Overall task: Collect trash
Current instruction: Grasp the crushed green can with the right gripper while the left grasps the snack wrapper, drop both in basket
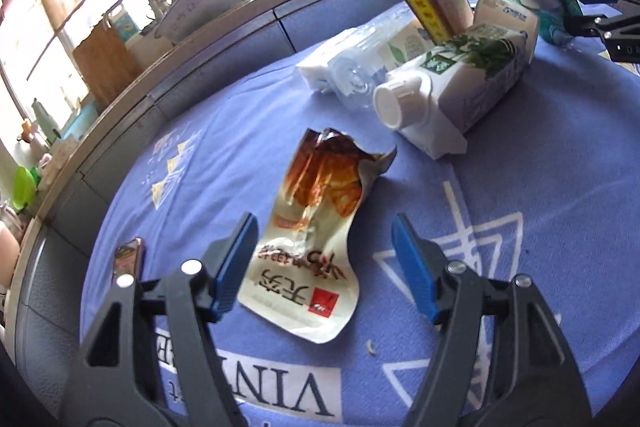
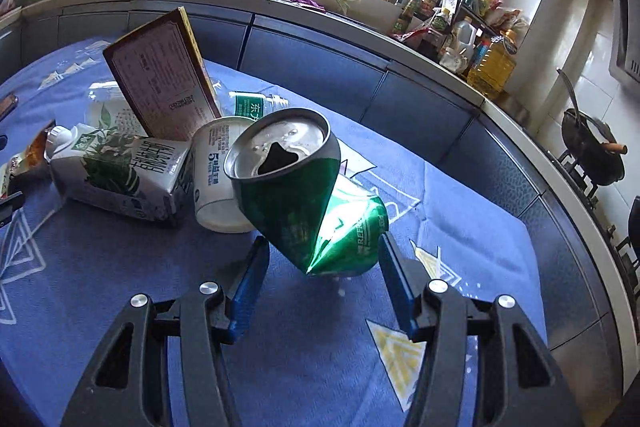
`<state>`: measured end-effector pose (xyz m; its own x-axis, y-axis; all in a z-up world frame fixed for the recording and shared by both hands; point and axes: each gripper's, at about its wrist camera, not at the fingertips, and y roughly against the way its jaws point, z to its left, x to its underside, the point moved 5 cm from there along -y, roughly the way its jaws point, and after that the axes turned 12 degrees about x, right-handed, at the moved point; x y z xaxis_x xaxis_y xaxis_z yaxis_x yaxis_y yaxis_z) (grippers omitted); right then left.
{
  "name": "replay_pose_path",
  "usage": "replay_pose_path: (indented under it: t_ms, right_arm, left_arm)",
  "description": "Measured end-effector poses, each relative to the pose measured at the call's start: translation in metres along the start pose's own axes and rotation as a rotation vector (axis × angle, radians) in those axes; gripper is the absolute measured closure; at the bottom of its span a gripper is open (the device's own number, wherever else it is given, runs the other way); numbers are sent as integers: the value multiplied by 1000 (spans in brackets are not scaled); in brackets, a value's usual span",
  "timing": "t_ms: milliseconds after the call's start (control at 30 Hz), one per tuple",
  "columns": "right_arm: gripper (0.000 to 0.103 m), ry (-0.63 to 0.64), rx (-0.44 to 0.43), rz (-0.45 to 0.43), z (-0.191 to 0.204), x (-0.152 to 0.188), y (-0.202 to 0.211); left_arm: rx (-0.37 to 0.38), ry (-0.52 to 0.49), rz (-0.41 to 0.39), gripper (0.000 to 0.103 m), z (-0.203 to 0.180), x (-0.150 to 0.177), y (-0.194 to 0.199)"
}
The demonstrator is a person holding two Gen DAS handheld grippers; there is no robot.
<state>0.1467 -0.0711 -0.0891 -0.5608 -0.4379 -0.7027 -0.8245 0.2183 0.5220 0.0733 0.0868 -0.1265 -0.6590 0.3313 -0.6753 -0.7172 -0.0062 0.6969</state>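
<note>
Step in hand: approach, nothing grasped yet. Trash is spread over the blue-clothed worktop (image 1: 540,211), no bin or bag visible in either view

Left gripper (image 1: 324,267): jaws wide open, hovering low with the near end of the torn snack wrapper (image 1: 316,239) between the blue pads; no contact can be confirmed. Wrapper lies flat and crumpled on the cloth, printed side up, torn end pointing away

Right gripper (image 2: 322,279): jaws open, straddling the lower, crushed end of the dented green drink can (image 2: 304,195); pads look just clear of the metal on both sides. Can is tilted, opened top facing the camera, leaning on or just beside a white paper cup (image 2: 214,179) lying on its side

Behind: milk carton (image 2: 120,175) with white screw cap on its side, clear plastic water bottle (image 2: 252,105) lying down, brown cardboard box (image 2: 160,79) propped upright against the pile. A small dark packet (image 1: 129,257) lies apart near the cloth edge

Next move, as judged: closure is needed on both. Wrapper is thin and flat, so jaws should be lowered to the cloth and the foil pinched at a raised crease, else it will likely slip. Can is creased, so grip should be placed across the flattened section; the cup may be disturbed on lift
</note>
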Motion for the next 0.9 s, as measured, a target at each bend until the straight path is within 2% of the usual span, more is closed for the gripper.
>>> replay_pose_path:
  t_ms: [133, 167, 200, 233, 267, 300, 400, 500, 533, 567, 767, 900]
  right_arm:
    - [46, 18, 21, -24, 5, -5, -6]
    - [46, 27, 27, -27, 6, -6, -7]
    - [48, 31, 28, -30, 8, -6, -6]
    - [65, 27, 17, -37, 9, -6, -6]
    - [74, 28, -1, -42, 12, -6, -5]
    - [76, 28, -11, -45, 15, -5, -2]
    - [78, -2, -35, -67, 14, -6, 7]
    - [78, -94, -69, -71, -1, -5, 21]
    - [78, -131, -87, -66, -8, -4, 25]
    - [78, -171, -112, -54, -16, -2, 30]
    - [78, -390, -239, 12, -59, 19, 54]
    - [78, -523, -258, 23, -89, 44, 74]
  left_arm:
    - [0, 7, -3, 37, 6, 3, -6]
    - [14, 16, -4, 41, 7, 3, -7]
    - [29, 25, 1, 62, 10, 4, -9]
    - [49, 37, 7, 79, 11, 5, -12]
    - [49, 46, 2, 80, 13, 5, -12]
    - [48, 48, 1, 80, 13, 5, -13]
    - [51, 51, -8, 83, 13, 5, -9]
    - [91, 79, -40, 84, 13, 2, 4]
    - [106, 85, -55, 88, 13, 1, 9]
    - [125, 88, -67, 96, 12, 0, 15]
    - [321, 183, -94, 96, 3, -7, 42]
    - [497, 252, -120, 96, -6, -17, 57]
